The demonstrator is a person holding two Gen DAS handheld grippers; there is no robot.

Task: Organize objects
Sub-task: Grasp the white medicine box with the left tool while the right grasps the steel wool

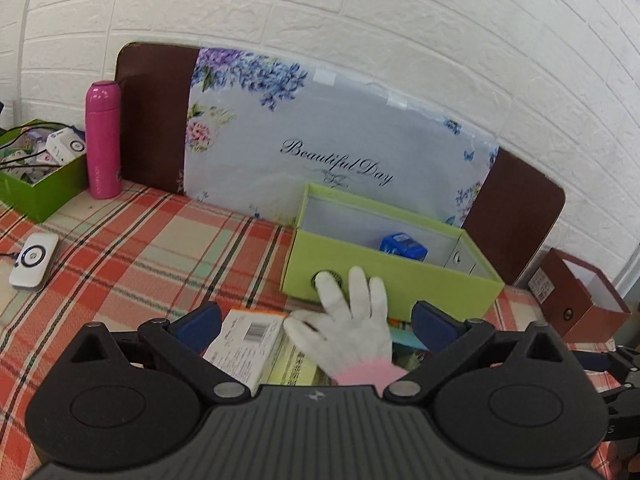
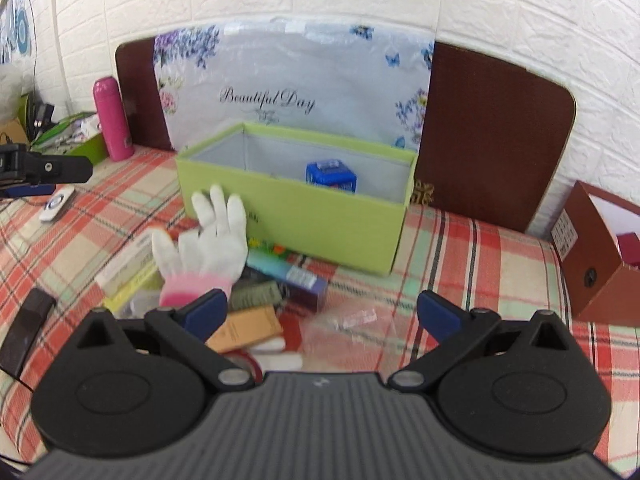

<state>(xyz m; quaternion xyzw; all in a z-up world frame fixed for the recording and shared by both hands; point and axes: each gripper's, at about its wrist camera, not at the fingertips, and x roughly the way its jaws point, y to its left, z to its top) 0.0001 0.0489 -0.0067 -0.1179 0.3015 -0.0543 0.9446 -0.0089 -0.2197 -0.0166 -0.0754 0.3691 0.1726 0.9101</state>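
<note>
A light green open box [image 1: 400, 280] [image 2: 320, 216] stands on the plaid table with a blue cube [image 1: 403, 245] [image 2: 331, 176] inside. In front of it lies a pile of small items: a white glove with a pink cuff [image 1: 352, 332] [image 2: 208, 248], a white barcoded carton [image 1: 244, 340], a purple box [image 2: 296, 276], an orange packet [image 2: 244, 328]. My left gripper [image 1: 316, 320] is open above the pile with the glove between its fingers. My right gripper [image 2: 320, 312] is open and empty over the pile's right side.
A pink bottle [image 1: 103, 140] [image 2: 113, 124] and a green tray of clutter [image 1: 36, 168] stand at the left. A white round-marked device [image 1: 34, 260] lies on the cloth. A brown box [image 1: 580, 300] [image 2: 600, 248] stands at the right. A floral board [image 1: 320, 136] leans on the wall.
</note>
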